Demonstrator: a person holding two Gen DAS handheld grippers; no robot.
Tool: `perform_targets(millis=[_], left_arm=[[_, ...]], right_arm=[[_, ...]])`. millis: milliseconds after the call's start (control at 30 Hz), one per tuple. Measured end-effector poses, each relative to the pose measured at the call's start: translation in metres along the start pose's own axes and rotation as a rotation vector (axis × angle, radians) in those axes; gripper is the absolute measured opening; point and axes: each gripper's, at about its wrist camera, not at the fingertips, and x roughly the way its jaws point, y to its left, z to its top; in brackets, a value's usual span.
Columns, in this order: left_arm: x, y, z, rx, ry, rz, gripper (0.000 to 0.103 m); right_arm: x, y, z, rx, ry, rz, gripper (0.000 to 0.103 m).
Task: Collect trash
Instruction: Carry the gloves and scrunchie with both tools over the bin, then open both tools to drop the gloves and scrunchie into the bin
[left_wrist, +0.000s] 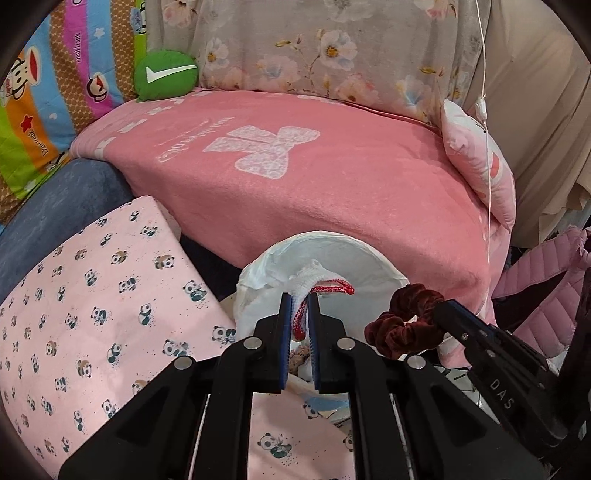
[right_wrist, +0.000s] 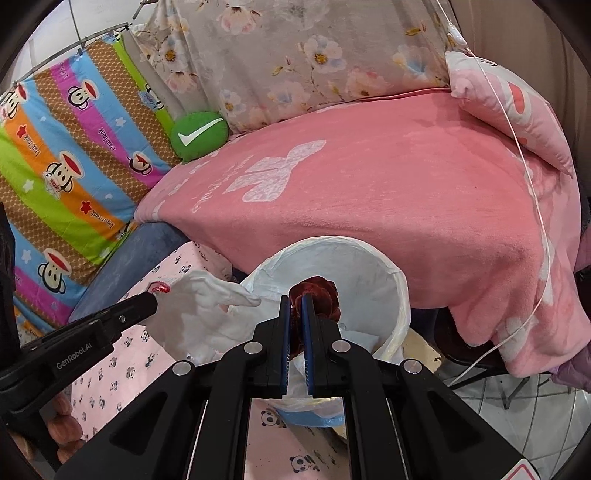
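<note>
My left gripper (left_wrist: 299, 297) is shut on a white sock-like cloth (left_wrist: 314, 275) with a red-and-white trim, held just over the white lined trash bin (left_wrist: 354, 243). From the right, my right gripper (left_wrist: 439, 310) comes in, shut on a dark red velvet scrunchie (left_wrist: 402, 325). In the right wrist view the right gripper (right_wrist: 295, 297) pinches the scrunchie (right_wrist: 317, 290) above the bin's open mouth (right_wrist: 369, 258). The left gripper (right_wrist: 155, 295) holds the cloth (right_wrist: 203, 310) at the bin's left rim. The bin's contents are mostly hidden by the fingers.
A bed with a pink blanket (left_wrist: 332, 177) stands right behind the bin. A panda-print pink cover (left_wrist: 92, 295) lies on the left. A green round cushion (left_wrist: 165, 75), a small pink pillow (left_wrist: 480, 162) and a hanging white cable (left_wrist: 489, 184) are nearby. Tiled floor (right_wrist: 517, 398) shows at right.
</note>
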Motion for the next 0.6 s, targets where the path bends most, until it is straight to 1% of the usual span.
perform_targets(millis=[33,67,100,133,167,200,333,600], left_arm=[[0.003,-0.002,0.001,0.003,0.003,0.004,0.011],[0.006,-0.003,0.003,0.004,0.009,0.007,0.015],[0.009,-0.003,0.004,0.001,0.013,0.017,0.029],[0.011,-0.003,0.005,-0.002,0.014,0.028,0.038],[0.012,-0.002,0.005,-0.007,0.008,0.041,0.051],[0.012,-0.001,0.004,-0.011,0.0,0.054,0.056],[0.016,0.007,0.003,-0.024,0.01,0.072,0.056],[0.019,0.024,-0.005,-0.054,0.031,0.106,0.056]], right_arm=[[0.001,-0.002,0.0,0.002,0.001,-0.002,0.008],[0.003,-0.005,0.003,0.003,0.002,-0.004,0.008],[0.004,-0.006,0.003,0.004,0.001,-0.005,0.008],[0.005,-0.007,0.004,0.004,0.001,-0.006,0.008],[0.006,-0.009,0.006,0.003,0.002,-0.007,0.008],[0.008,-0.01,0.008,0.001,0.002,-0.007,0.008],[0.014,-0.009,0.008,-0.007,0.005,-0.007,0.007],[0.025,0.006,0.011,-0.035,0.014,0.004,0.008]])
